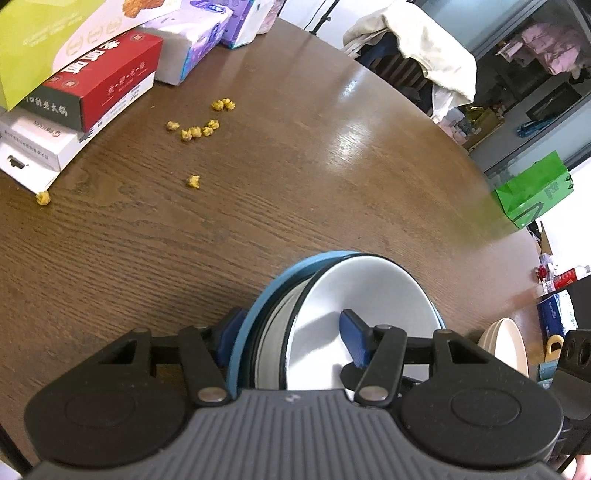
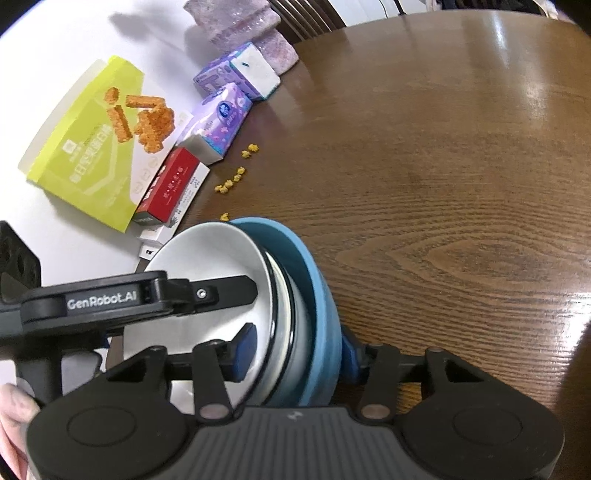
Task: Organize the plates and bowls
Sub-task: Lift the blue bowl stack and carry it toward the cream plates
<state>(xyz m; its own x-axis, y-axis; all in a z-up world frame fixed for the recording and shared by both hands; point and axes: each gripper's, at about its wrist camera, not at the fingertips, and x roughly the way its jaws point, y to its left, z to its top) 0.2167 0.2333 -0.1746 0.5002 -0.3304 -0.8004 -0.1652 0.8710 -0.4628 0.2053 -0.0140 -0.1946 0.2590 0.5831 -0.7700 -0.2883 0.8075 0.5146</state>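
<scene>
Left wrist — bowls [image 1: 354,314] seemingly rim-rightward

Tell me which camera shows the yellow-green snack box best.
The right wrist view: the yellow-green snack box shows its whole printed top, lying on the stacked boxes at the table's edge. The left wrist view catches only a cropped corner of it at the upper left.

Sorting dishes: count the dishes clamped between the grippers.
3 in the stack: white bowl innermost, grey-white dish in the middle, blue bowl outermost. Thinner ones may be hidden between them.
</scene>
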